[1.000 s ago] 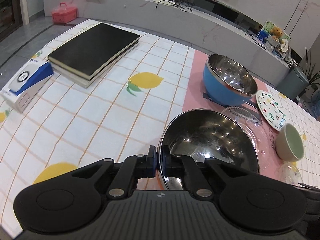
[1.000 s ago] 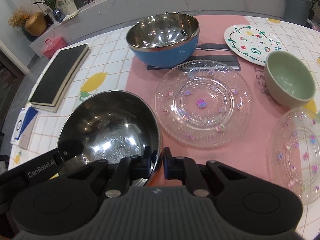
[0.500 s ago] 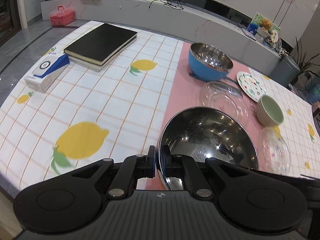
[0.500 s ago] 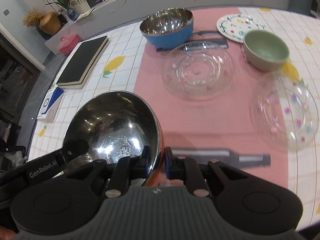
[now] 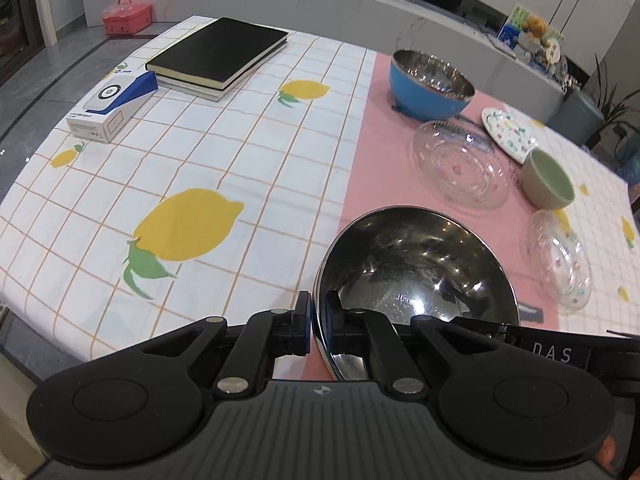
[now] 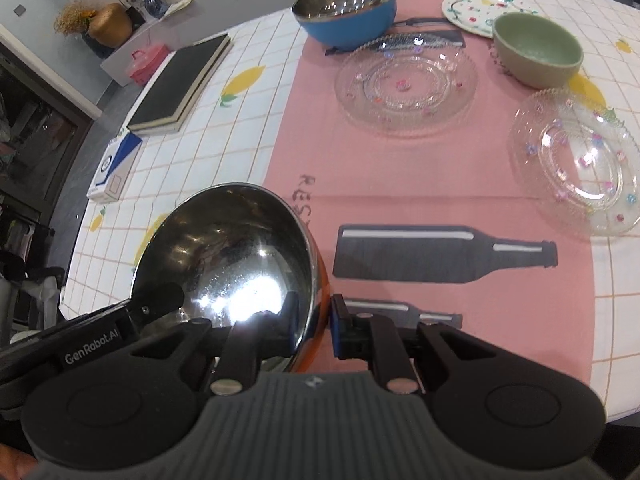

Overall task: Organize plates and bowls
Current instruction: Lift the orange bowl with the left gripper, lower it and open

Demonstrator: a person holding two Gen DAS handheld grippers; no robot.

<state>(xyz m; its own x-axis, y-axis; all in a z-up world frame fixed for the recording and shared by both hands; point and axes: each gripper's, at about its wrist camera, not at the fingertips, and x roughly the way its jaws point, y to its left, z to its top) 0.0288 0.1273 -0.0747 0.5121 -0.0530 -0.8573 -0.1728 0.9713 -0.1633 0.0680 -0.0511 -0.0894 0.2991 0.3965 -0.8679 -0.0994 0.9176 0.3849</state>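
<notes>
Both grippers hold one steel bowl with an orange outside [image 5: 416,264] [image 6: 228,256] by its rim, lifted above the table's near edge. My left gripper [image 5: 317,322] is shut on its left rim. My right gripper [image 6: 320,320] is shut on its right rim. On the pink mat stand a blue steel bowl [image 5: 430,84] [image 6: 346,10], a large glass plate [image 5: 460,164] [image 6: 406,84], a green bowl [image 5: 548,178] [image 6: 536,50], a painted white plate [image 5: 506,130] [image 6: 476,10] and a second glass plate [image 5: 560,260] [image 6: 576,160].
Black books [image 5: 218,56] [image 6: 182,84] and a blue-and-white box [image 5: 112,106] [image 6: 114,170] lie at the table's left on the lemon-print cloth [image 5: 192,184]. A low white counter [image 5: 360,12] runs behind the table. A pink case [image 5: 126,14] sits on the floor.
Both grippers have lifted the steel bowl up and pulled it back toward the near edge of the table. The table's other dishes have not moved.
</notes>
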